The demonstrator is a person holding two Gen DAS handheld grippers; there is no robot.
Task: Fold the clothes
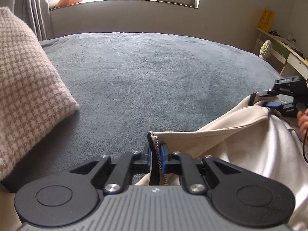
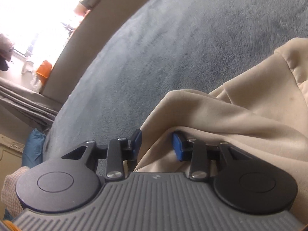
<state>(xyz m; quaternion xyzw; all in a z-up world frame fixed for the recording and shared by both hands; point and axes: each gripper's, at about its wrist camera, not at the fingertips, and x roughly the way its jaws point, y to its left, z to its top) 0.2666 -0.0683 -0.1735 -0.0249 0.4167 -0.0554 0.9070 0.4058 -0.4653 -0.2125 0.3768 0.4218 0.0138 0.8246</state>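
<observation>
Left wrist view gets the houndstooth pillow (image 1: 28,88) and window sill (image 1: 123,0); the right one mostly just shows grey blanket (image 2: 173,48). The left gripper (image 1: 155,154) is clamped on the cream garment's (image 1: 240,144) zipper edge (image 1: 158,159). The right gripper (image 2: 156,144) has a fold between its pads, but can't tell if it's pinching. The garment is bunched on the blanket's near right.
</observation>
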